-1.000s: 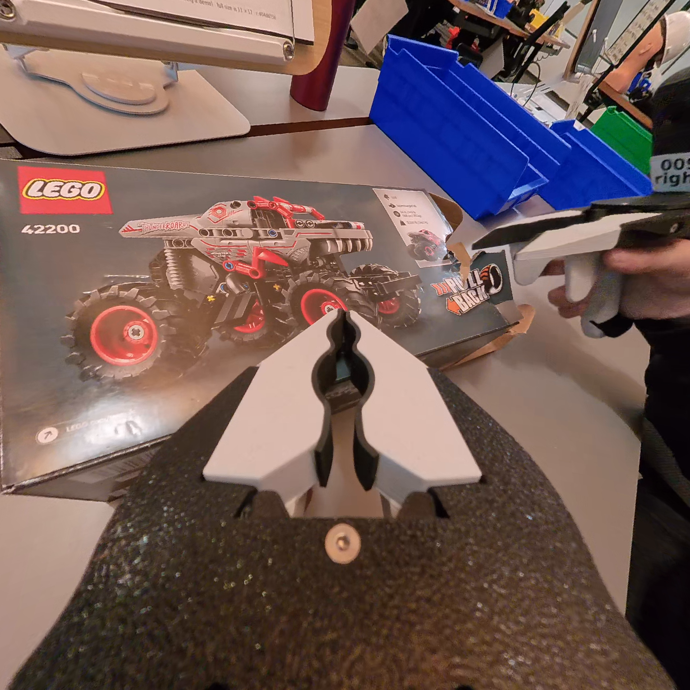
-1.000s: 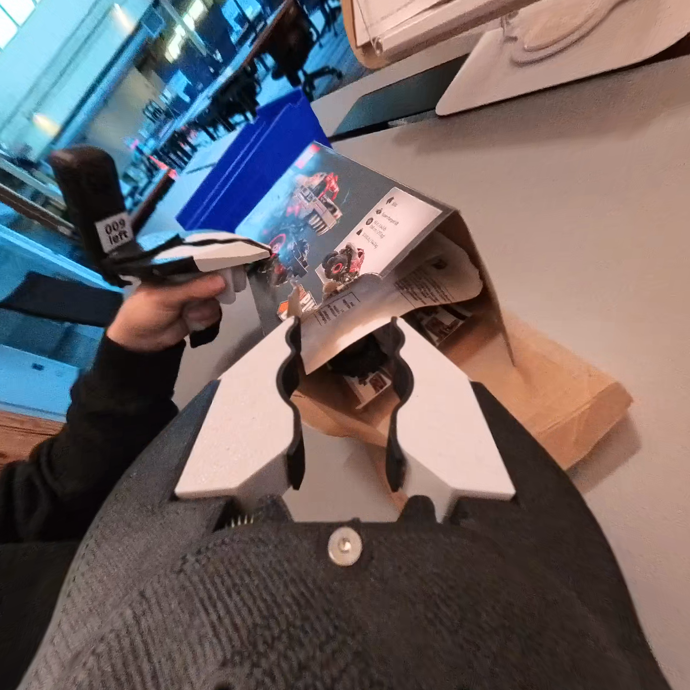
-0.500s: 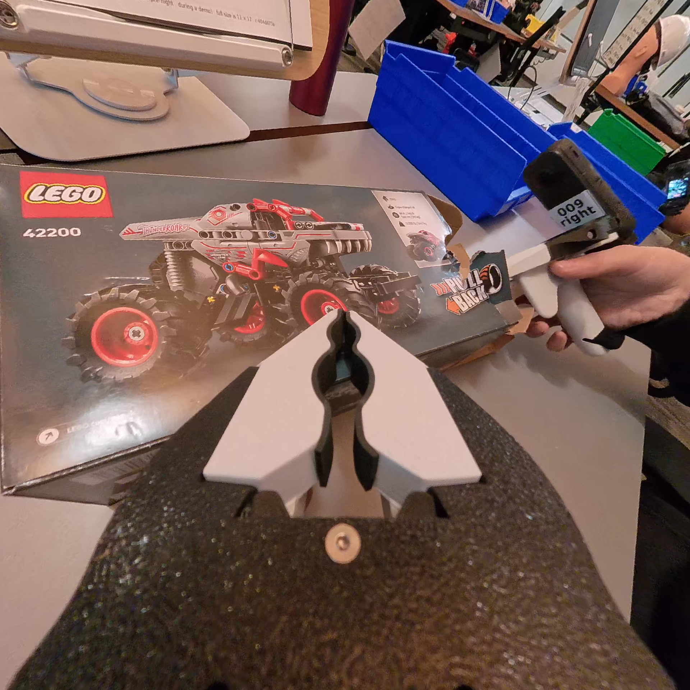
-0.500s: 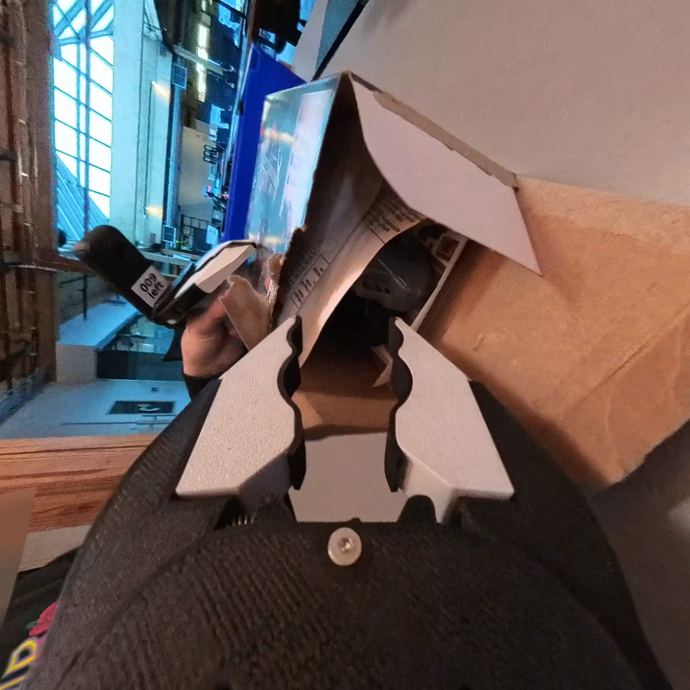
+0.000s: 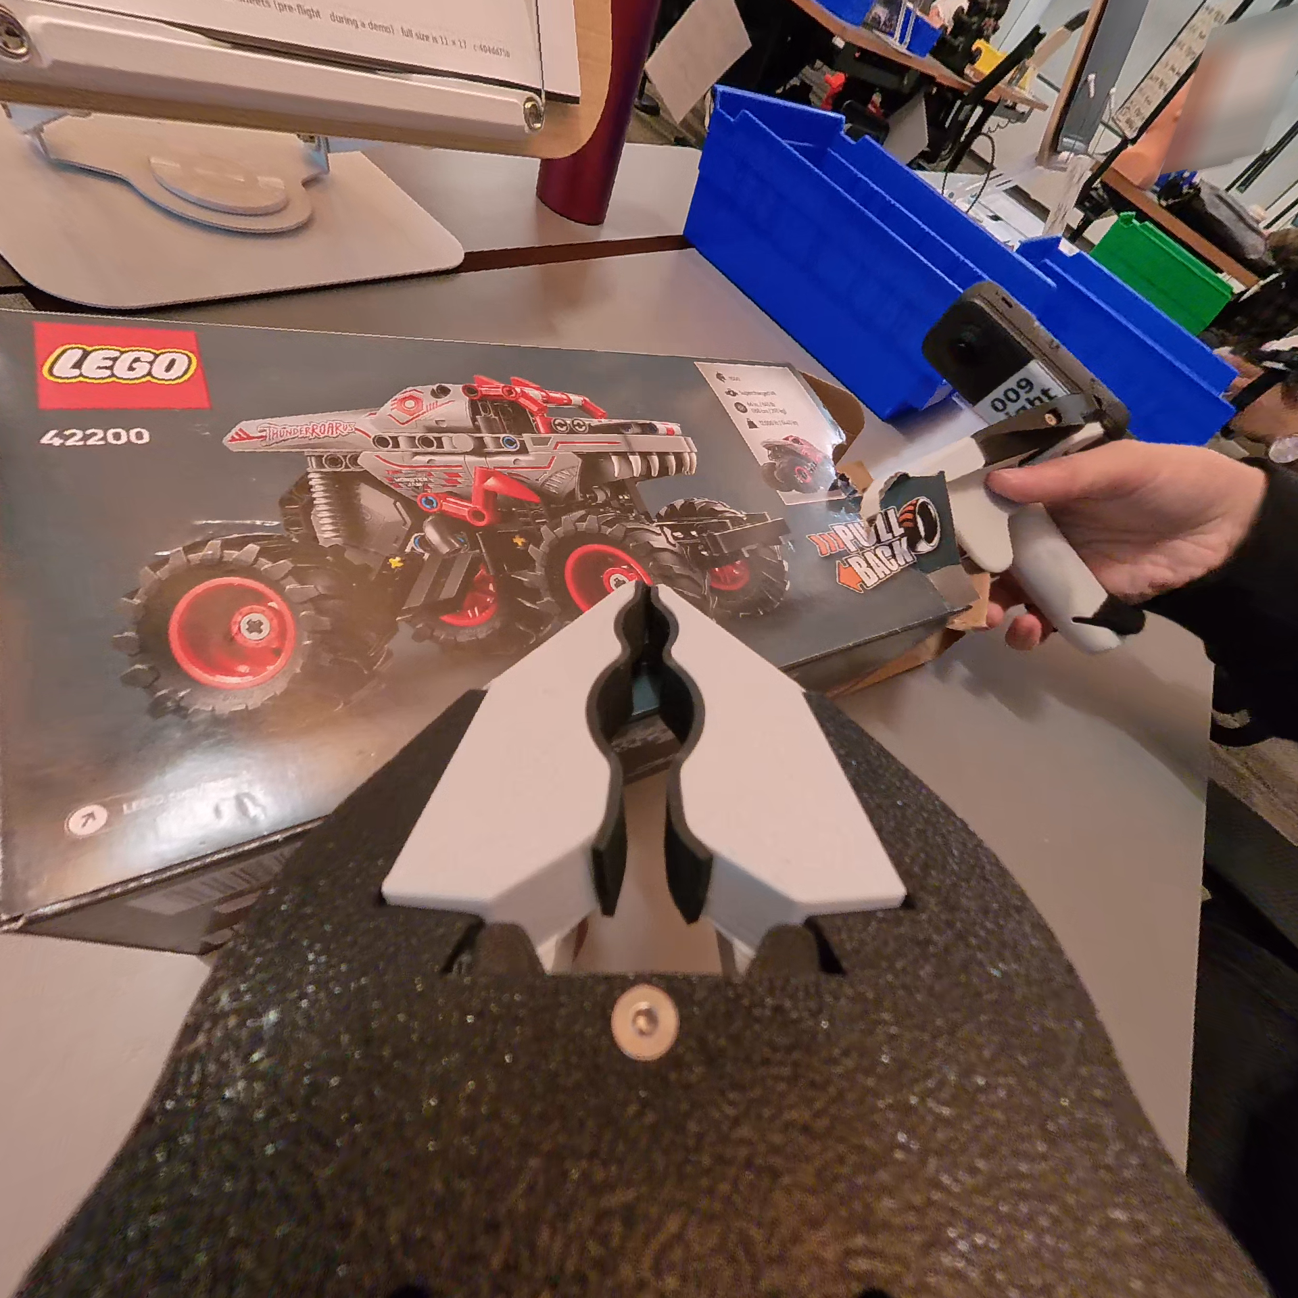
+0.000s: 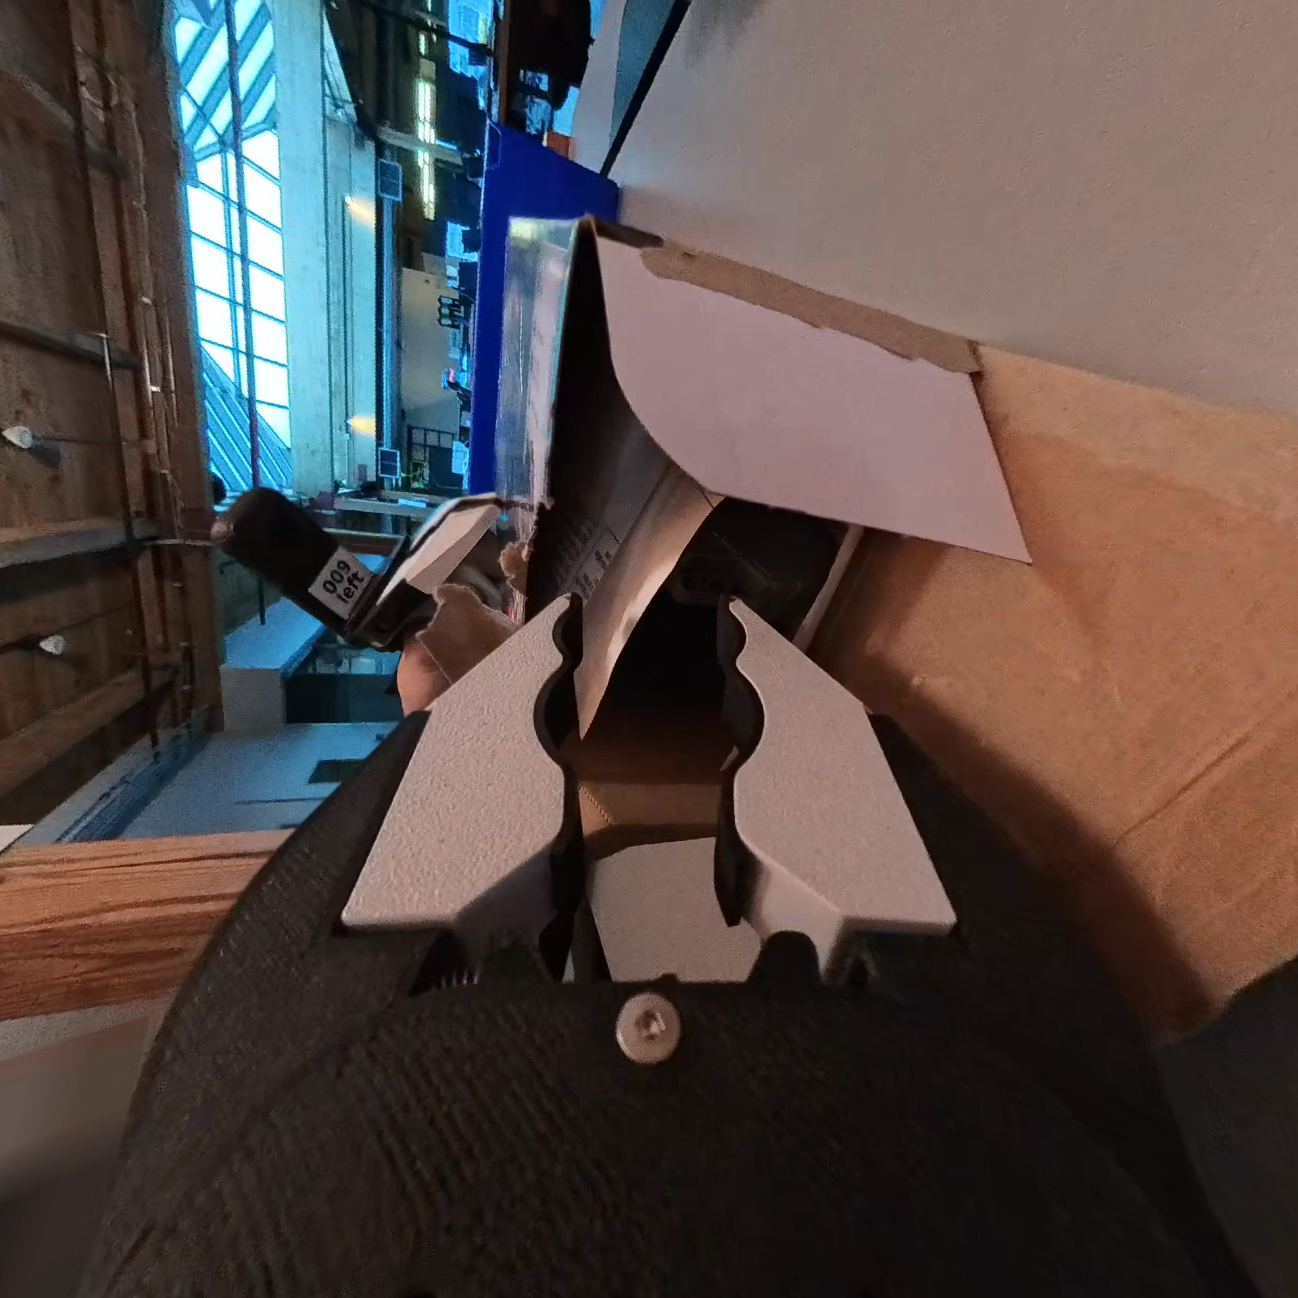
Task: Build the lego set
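behind the lego box (image 5: 421, 562), blue bins (image 5: 878, 267) are sitting; left gripper (image 5: 650, 597) is pressing together, right gripper (image 6: 650, 611) is spreading at the box's torn flap (image 6: 808, 435).

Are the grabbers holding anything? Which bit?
Nothing is held. The right gripper is open at the torn end of the box; the left gripper is shut and empty.
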Motion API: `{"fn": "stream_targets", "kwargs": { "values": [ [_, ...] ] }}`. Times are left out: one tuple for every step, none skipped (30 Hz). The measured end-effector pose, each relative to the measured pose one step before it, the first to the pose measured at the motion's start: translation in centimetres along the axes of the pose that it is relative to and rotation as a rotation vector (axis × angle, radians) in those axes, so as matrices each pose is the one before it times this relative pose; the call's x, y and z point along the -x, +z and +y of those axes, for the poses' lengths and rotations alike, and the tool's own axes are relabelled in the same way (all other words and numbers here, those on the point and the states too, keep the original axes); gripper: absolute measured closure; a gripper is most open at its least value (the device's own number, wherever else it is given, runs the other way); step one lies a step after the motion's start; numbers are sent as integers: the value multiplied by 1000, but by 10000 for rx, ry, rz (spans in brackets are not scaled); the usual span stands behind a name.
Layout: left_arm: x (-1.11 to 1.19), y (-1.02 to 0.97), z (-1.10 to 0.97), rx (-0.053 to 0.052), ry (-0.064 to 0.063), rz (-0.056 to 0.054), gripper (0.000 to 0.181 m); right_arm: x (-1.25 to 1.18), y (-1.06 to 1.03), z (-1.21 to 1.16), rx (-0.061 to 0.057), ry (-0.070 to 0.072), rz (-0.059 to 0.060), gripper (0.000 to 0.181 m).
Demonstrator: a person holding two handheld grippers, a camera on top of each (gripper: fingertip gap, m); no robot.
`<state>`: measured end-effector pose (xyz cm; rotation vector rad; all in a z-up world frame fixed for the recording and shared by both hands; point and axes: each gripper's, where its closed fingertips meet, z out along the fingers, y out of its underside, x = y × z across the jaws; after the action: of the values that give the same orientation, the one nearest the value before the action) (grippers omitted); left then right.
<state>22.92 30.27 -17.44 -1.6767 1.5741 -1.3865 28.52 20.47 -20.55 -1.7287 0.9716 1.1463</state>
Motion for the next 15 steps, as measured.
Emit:
{"fn": "stream_targets", "kwargs": {
  "values": [
    [-4, 9, -10, 3, -10, 13, 181, 23, 52, -1, 127, -29, -11, 144],
    [-6, -8, -3, -1, -24, 21, 181, -5, 69, -34, 101, 16, -5, 144],
    [-6, 3, 0, -7, -18, 20, 181, 168, 37, 29, 137, 21, -133, 140],
    [-6, -11, 1, -1, -1, 9, 181, 382, 87, 50, 220, 10, -317, 133],
    [1, -2, 13, 7, 8, -3, 181, 151, 27, 9, 117, 47, -180, 132],
    [-3, -4, 9, 9, 11, -8, 181, -123, 39, -69, 25, 31, -7, 135],
    [-3, 6, 1, 7, 5, -10, 181, -145, 19, 31, 56, -90, -29, 139],
    [11, 5, 3, 5, -1, -7, 181, -141, 8, 90, 84, -88, -35, 144],
    [2, 9, -5, 0, -1, -1, 181, -27, -20, -14, 22, 29, -100, 146],
    [-4, -1, 2, 2, -2, 2, 181, -67, -31, -16, 11, 44, -49, 151],
    [13, -7, 23, 14, 10, -11, 181, -55, -79, -32, -9, -131, -48, 166],
    [19, 4, 18, 7, 24, -21, 181, 409, -141, -107, -48, -140, -346, 181],
    [23, 12, 1, -7, 9, -16, 181, 54, -34, 29, 21, 81, -59, 181],
    [34, 13, 11, 4, -7, -31, 181, 108, 18, 173, 75, -211, 12, 181],
    [68, 12, 21, 9, -2, -60, 181, 184, 76, 233, 119, -361, 26, 181]
  ]
}}
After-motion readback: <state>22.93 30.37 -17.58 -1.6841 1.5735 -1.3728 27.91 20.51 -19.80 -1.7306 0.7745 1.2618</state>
